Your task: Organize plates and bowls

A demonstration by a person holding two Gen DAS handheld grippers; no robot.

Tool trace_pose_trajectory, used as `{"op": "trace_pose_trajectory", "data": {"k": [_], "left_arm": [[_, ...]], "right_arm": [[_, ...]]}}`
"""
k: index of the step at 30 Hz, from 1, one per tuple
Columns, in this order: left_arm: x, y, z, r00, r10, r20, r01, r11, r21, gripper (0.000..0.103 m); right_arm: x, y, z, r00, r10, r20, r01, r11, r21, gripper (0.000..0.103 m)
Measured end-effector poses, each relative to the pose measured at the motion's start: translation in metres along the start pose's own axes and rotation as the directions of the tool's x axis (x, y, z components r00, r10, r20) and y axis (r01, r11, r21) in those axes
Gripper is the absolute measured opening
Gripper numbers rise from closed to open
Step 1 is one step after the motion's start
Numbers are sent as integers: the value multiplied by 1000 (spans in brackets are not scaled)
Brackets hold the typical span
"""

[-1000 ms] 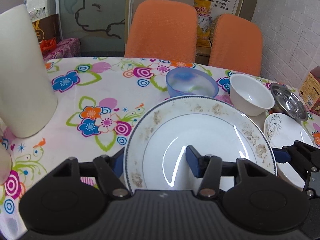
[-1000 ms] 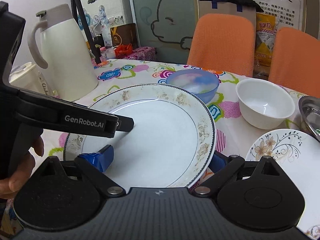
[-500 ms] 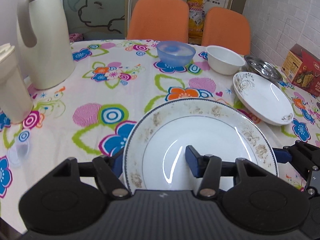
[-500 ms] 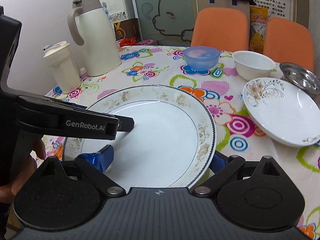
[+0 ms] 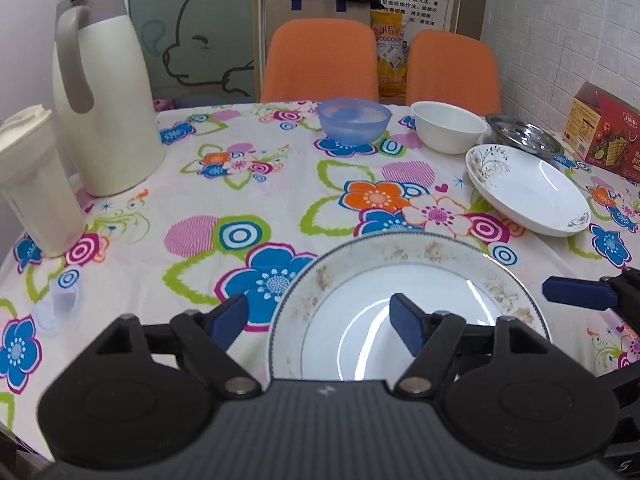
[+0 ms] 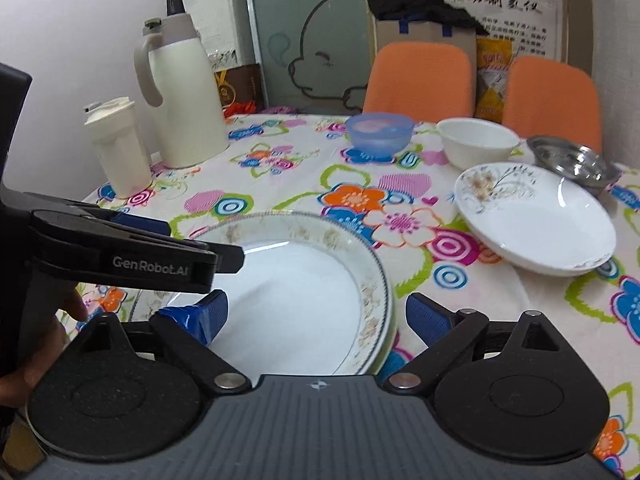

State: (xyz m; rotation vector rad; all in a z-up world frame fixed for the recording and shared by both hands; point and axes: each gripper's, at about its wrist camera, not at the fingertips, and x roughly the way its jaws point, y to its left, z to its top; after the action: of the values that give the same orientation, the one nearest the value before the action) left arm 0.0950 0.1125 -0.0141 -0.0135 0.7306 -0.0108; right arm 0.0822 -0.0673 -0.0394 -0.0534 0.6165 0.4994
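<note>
A large white plate with a faded floral rim (image 5: 404,272) (image 6: 304,304) lies on the flowered tablecloth near the front edge. My left gripper (image 5: 316,318) is open: one blue finger is over the plate, the other is clear of its left rim. My right gripper (image 6: 316,316) is open too, one pad over the plate and the other apart from its right rim. Farther right lies a white plate with a dark floral print (image 5: 528,196) (image 6: 536,220). A blue bowl (image 5: 354,120), a white bowl (image 5: 450,126) and a steel bowl (image 5: 524,136) stand at the back.
A cream thermos jug (image 5: 104,92) and a cream lidded cup (image 5: 34,176) stand at the left. A red box (image 5: 604,136) sits at the right edge. Two orange chairs (image 5: 320,64) stand behind the table. A hand (image 6: 36,344) holds the left gripper's body.
The plate came toward the table's front edge and down onto the cloth. Both grippers' fingers spread and let go of its rim.
</note>
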Motion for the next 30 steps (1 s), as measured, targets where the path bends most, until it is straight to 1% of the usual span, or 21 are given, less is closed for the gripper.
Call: {"op": "trace_pose_trajectory", "data": {"k": [4, 8, 13, 21, 25, 29, 30], "left_arm": [[-2, 2, 6, 1000, 1, 8, -1, 1000, -9, 74], [1, -4, 7, 1000, -8, -4, 8, 1000, 7, 76], [9, -21, 13, 999, -40, -20, 41, 999, 32, 76], [34, -61, 40, 998, -43, -36, 46, 994, 98, 77], [46, -80, 54, 998, -40, -39, 44, 991, 129, 77], [57, -95, 65, 998, -33, -48, 40, 988, 149, 78], [60, -99, 67, 998, -29, -50, 36, 988, 153, 80]], "right_arm": [[-5, -13, 3, 1000, 19, 11, -20, 999, 45, 84], [-6, -36, 0, 1000, 14, 6, -15, 993, 120, 84], [-13, -68, -4, 1000, -26, 11, 24, 979, 202, 84], [-25, -125, -4, 993, -117, 32, 104, 957, 271, 84], [-27, -158, 6, 985, -164, 52, 143, 949, 283, 84], [-22, -187, 26, 975, -204, 83, 176, 949, 262, 84], [-19, -193, 31, 973, -215, 86, 187, 948, 258, 84]]}}
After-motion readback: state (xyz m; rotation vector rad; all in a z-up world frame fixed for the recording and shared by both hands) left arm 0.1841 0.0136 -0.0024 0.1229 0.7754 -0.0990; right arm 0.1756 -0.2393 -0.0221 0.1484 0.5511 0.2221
